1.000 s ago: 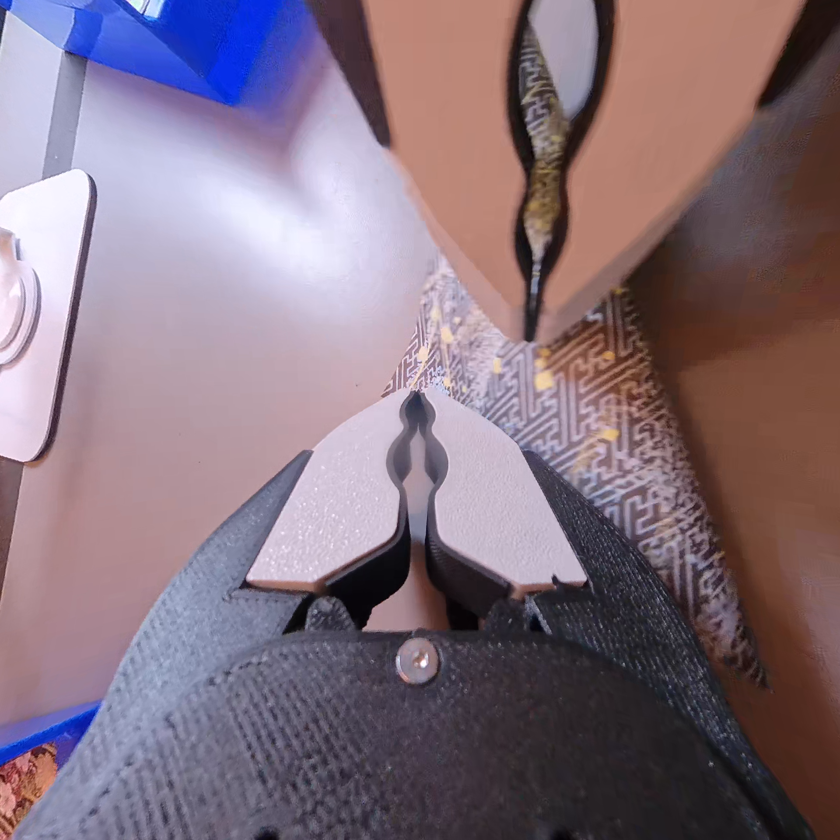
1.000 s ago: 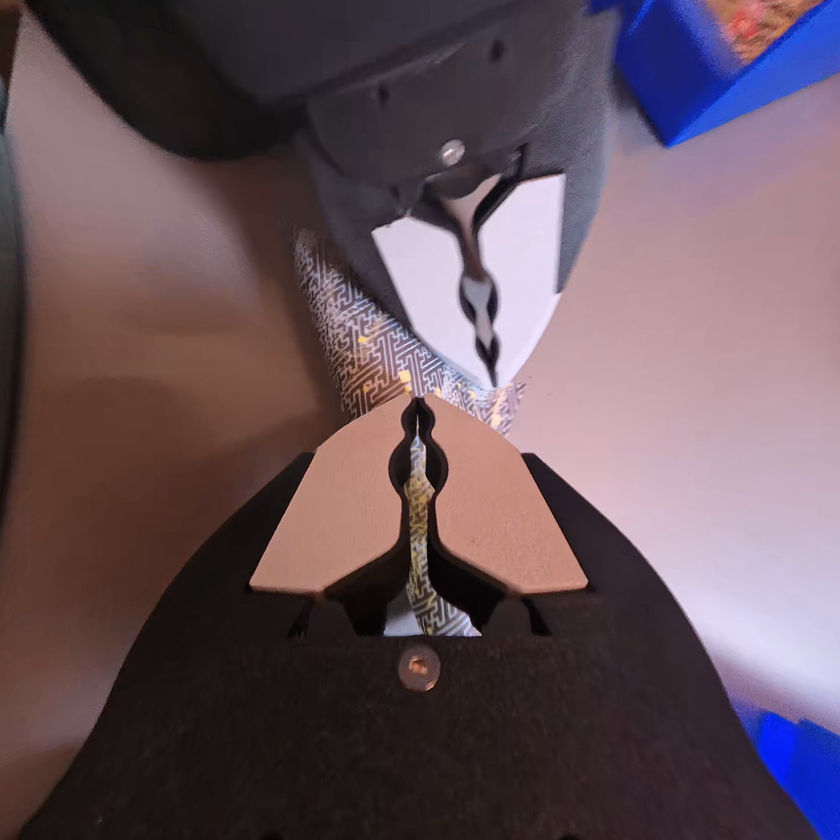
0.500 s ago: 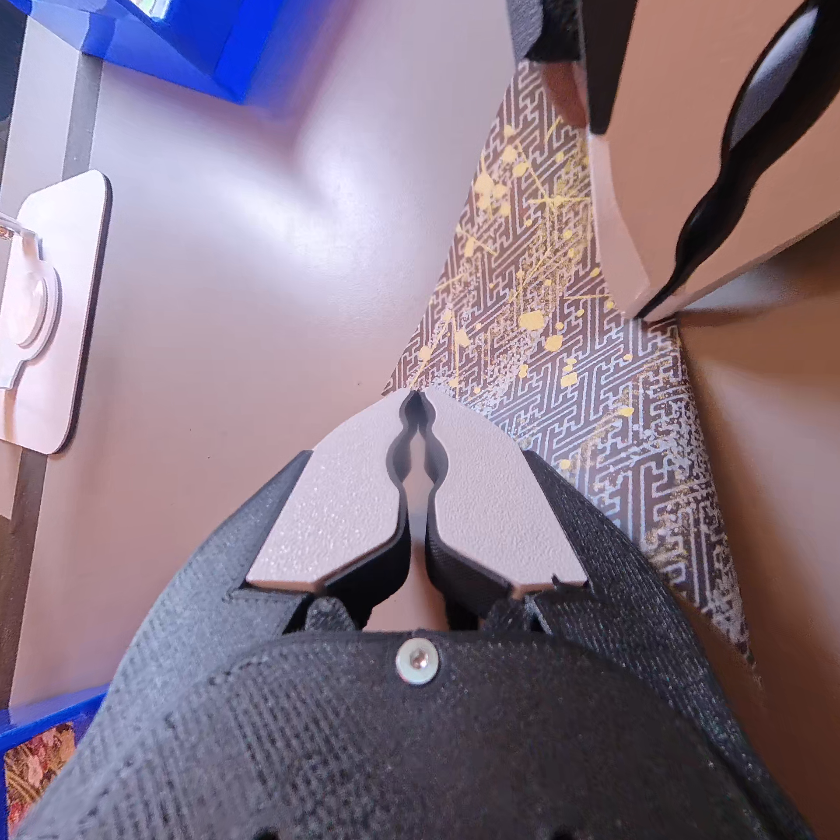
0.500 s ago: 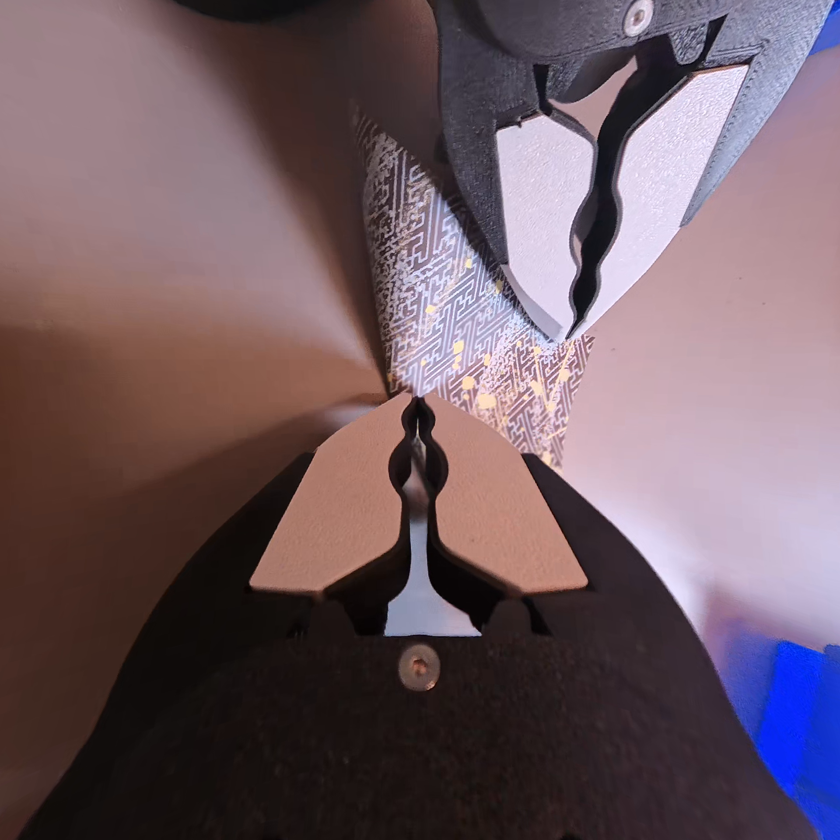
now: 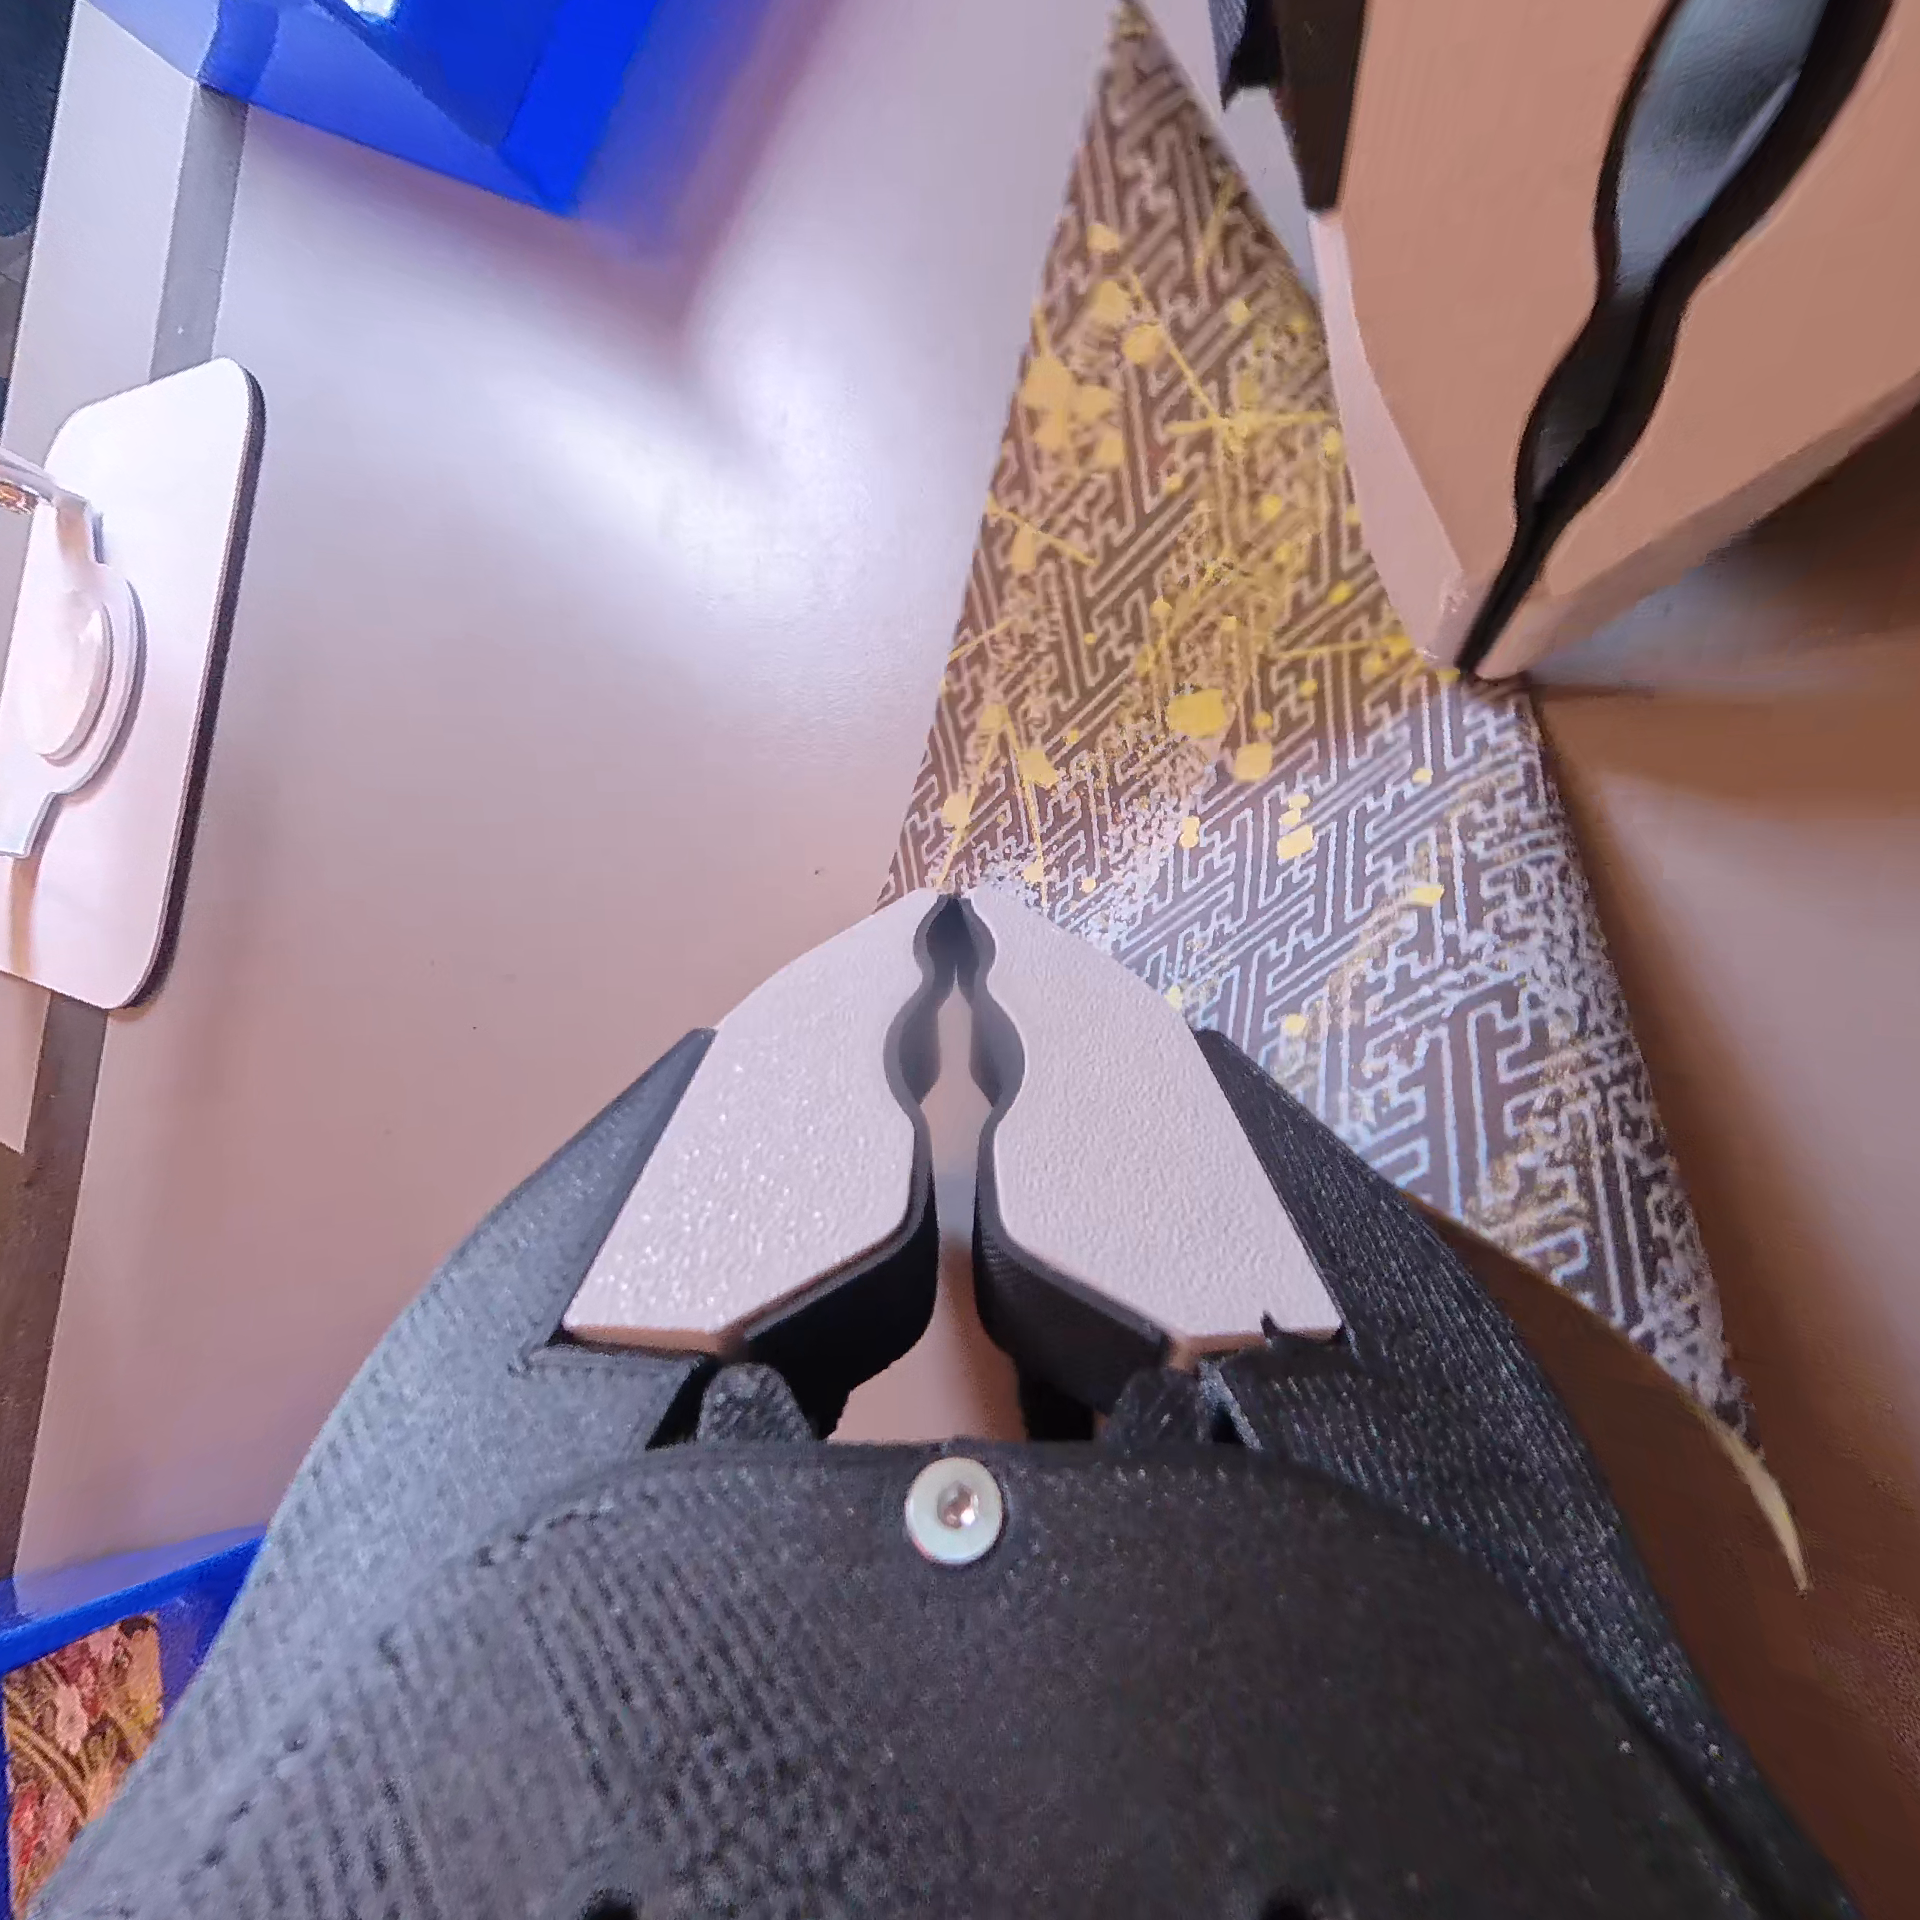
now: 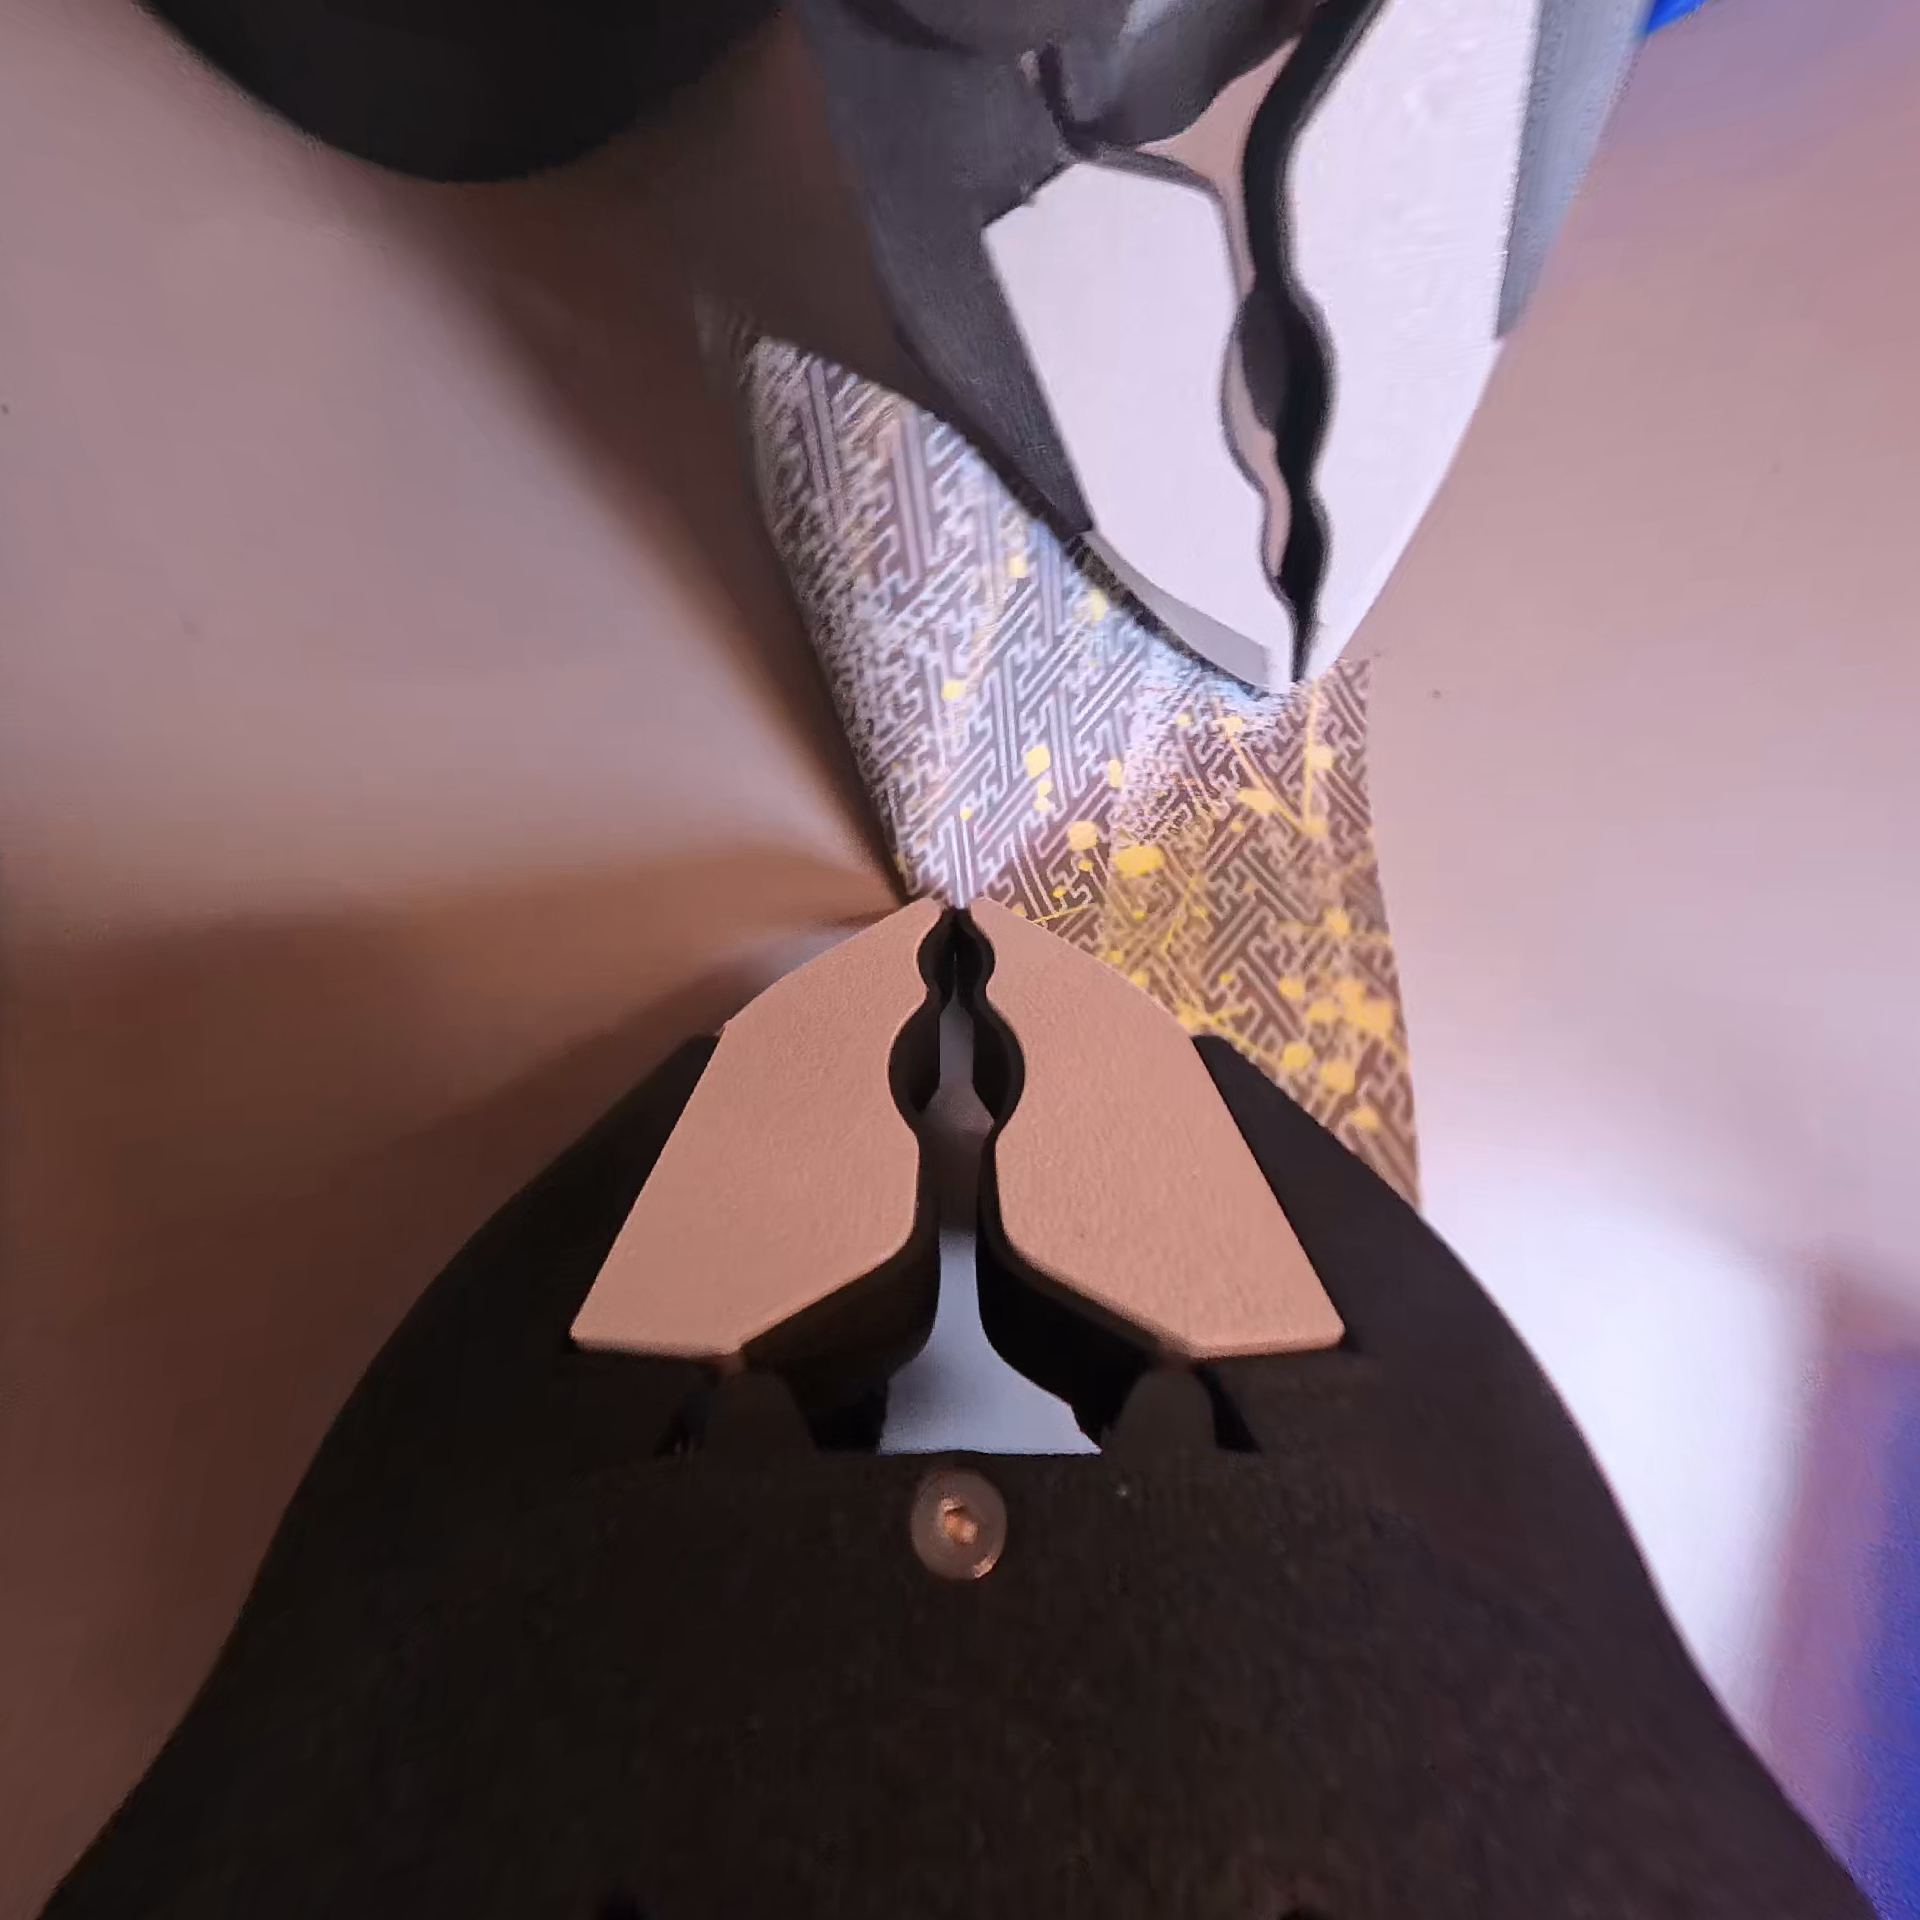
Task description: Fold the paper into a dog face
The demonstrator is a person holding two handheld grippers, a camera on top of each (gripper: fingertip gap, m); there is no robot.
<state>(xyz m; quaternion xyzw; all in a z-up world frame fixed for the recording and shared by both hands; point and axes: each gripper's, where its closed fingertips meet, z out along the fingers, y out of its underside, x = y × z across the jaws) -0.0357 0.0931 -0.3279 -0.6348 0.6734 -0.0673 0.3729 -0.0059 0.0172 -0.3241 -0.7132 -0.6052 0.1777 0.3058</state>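
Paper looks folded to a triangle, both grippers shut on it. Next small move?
Probably slide the right gripper along the fold to crease it. Both grippers look shut, tips down on the paper, the left gripper at its near edge, and one corner lifts off the table.

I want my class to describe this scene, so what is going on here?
A person works two handheld grippers over a patterned paper lying folded on the table. The left gripper and the right gripper are both shut, tips set at opposite edges of the paper, seemingly pressing it flat. No dog face shows yet.
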